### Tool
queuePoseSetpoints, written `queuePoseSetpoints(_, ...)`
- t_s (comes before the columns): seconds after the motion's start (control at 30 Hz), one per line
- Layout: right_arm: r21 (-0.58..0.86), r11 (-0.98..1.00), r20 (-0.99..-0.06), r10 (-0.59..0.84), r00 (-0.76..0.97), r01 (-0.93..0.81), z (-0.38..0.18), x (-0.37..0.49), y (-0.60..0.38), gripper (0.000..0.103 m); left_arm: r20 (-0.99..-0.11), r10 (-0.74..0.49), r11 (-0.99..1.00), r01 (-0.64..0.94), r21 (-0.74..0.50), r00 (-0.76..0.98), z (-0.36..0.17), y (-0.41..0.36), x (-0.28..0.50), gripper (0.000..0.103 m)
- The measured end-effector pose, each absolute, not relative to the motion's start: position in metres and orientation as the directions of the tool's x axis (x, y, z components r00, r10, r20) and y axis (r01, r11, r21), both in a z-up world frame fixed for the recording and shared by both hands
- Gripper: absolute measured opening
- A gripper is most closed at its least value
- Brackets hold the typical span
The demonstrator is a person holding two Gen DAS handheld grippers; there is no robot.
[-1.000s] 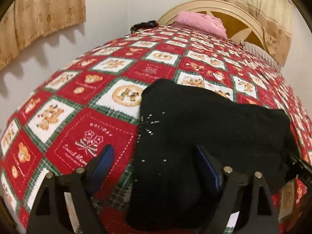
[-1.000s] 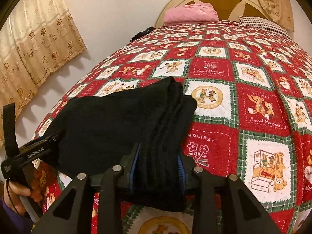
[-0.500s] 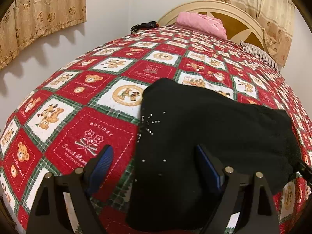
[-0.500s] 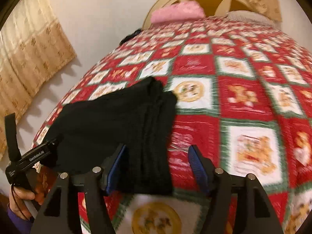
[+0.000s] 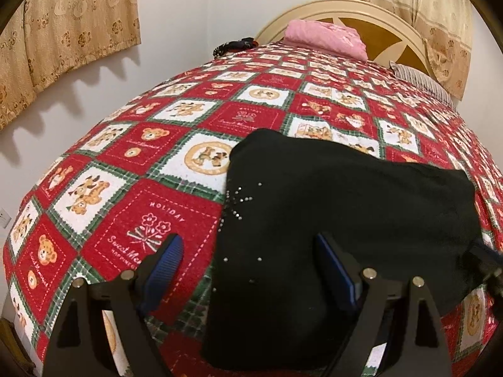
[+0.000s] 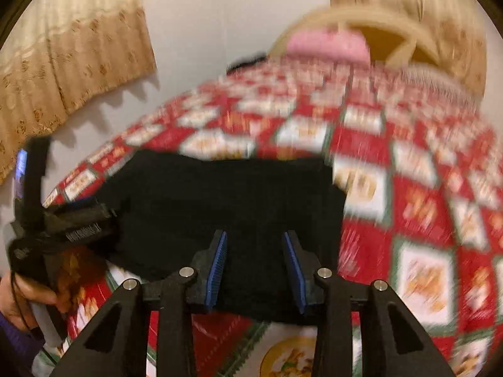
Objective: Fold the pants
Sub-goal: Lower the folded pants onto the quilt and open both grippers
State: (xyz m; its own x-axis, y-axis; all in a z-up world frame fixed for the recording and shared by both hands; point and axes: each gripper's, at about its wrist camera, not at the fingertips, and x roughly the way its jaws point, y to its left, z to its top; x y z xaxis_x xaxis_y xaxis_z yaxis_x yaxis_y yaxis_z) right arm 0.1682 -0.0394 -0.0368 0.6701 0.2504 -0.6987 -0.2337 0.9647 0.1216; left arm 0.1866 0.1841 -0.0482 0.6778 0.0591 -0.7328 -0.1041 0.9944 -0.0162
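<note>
The black pants [image 5: 330, 220] lie folded into a compact rectangle on the red patchwork quilt [image 5: 151, 216]. Small silver studs dot their left part. My left gripper [image 5: 248, 257] is open, its jaws wide apart over the pants' near left edge, holding nothing. In the blurred right wrist view the pants [image 6: 226, 201] lie flat ahead. My right gripper [image 6: 254, 251] is open and empty above their near edge. The left gripper [image 6: 75, 220] shows there at the left, in a hand.
A pink folded cloth [image 5: 327, 39] lies at the wooden headboard [image 5: 386, 19]. A dark object [image 5: 235, 45] sits at the bed's far left corner. A striped pillow [image 5: 421, 81] is at the far right. Curtains [image 5: 63, 28] hang on the left wall.
My right gripper let go of the pants' folded edge, opened, and swung fast to the left and back. The left gripper stayed open and barely moved.
</note>
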Motion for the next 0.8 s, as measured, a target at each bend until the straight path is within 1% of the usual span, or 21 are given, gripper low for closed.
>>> queuePoseSetpoints(0.1, 0.124, 0.962, -0.698, 0.259, 0.668, -0.243, -0.037, 0.165, -0.040, 0.039, -0.731, 0.075, 0.995, -0.098, 0.011, 0.678, -0.046, 0.182, 0.183, 0.089)
queuePoseSetpoints(0.23, 0.069, 0.964, -0.700, 0.230, 0.676, -0.257, -0.039, 0.161, -0.033, 0.039, -0.740, 0.040, 0.997, -0.081, -0.020, 0.671, -0.043, 0.191, 0.168, 0.089)
queuePoseSetpoints(0.3, 0.069, 0.964, -0.699, 0.231, 0.677, -0.257, -0.038, 0.162, -0.035, 0.039, -0.737, 0.048, 0.997, -0.080, -0.008, 0.675, -0.039, 0.195, 0.157, 0.089)
queuePoseSetpoints(0.43, 0.077, 0.963, -0.698, 0.238, 0.676, -0.259, -0.039, 0.161, -0.036, 0.039, -0.743, 0.145, 0.989, -0.086, 0.117, 0.653, -0.030, 0.203, 0.138, 0.089)
queuePoseSetpoints(0.53, 0.087, 0.962, -0.694, 0.246, 0.677, -0.260, -0.038, 0.160, -0.038, 0.039, -0.710, 0.226, 0.973, -0.116, 0.201, 0.667, -0.018, 0.210, 0.128, 0.089)
queuePoseSetpoints(0.57, 0.092, 0.961, -0.693, 0.250, 0.677, -0.260, -0.038, 0.160, -0.039, 0.039, -0.699, 0.221, 0.974, -0.117, 0.193, 0.680, -0.011, 0.212, 0.127, 0.088)
queuePoseSetpoints(0.73, 0.115, 0.958, -0.685, 0.268, 0.677, -0.262, -0.038, 0.160, -0.042, 0.039, -0.634, 0.075, 0.997, -0.064, 0.040, 0.770, 0.031, 0.207, 0.154, 0.089)
queuePoseSetpoints(0.8, 0.119, 0.958, -0.685, 0.270, 0.677, -0.261, -0.038, 0.160, -0.042, 0.039, -0.645, -0.008, 1.000, -0.008, -0.021, 0.765, 0.030, 0.199, 0.179, 0.089)
